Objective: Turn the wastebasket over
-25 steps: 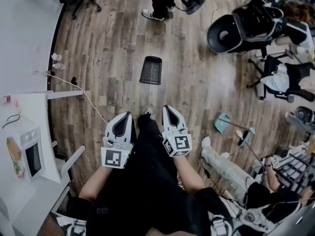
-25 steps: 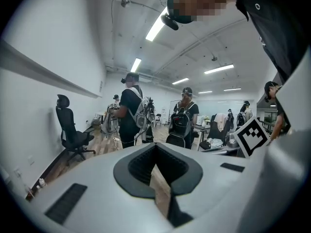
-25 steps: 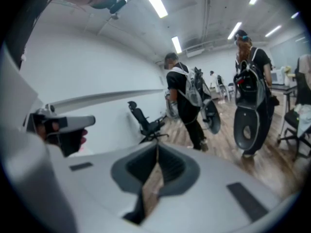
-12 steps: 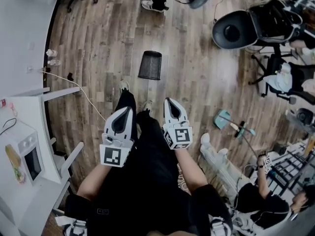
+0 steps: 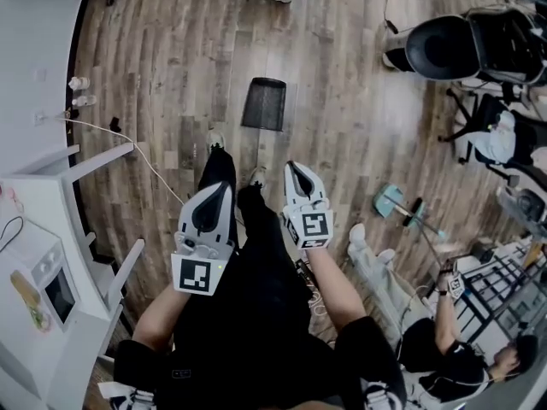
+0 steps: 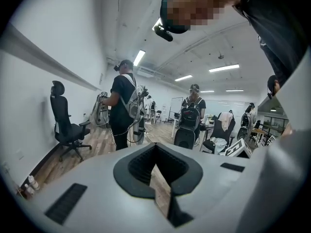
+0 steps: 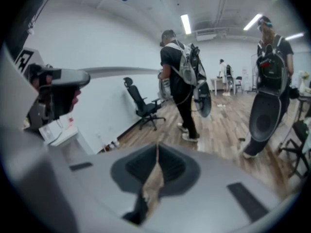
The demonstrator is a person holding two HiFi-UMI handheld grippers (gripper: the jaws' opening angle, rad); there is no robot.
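The black mesh wastebasket [image 5: 265, 103] sits on the wood floor ahead of the person's feet, and I cannot tell which end is up. It shows in neither gripper view. My left gripper [image 5: 222, 186] is held over the person's left leg, short of the basket and apart from it. Its jaws are shut with nothing between them, as the left gripper [image 6: 156, 148] also shows in its own view. My right gripper [image 5: 293, 169] hangs beside it, a little nearer the basket. In its own view the right gripper [image 7: 156, 152] is shut and empty.
A white desk [image 5: 30, 220] with a small appliance [image 5: 47, 293] stands at the left. A cable [image 5: 128, 148] runs over the floor near small bottles [image 5: 77, 84]. Office chairs [image 5: 453, 49] and a teal dustpan [image 5: 389, 203] lie right. A seated person [image 5: 427, 340] is at the lower right.
The person has stepped forward, the left foot now out in front. Both grippers have sunk a little and stayed shut. The wastebasket has not moved on the floor.
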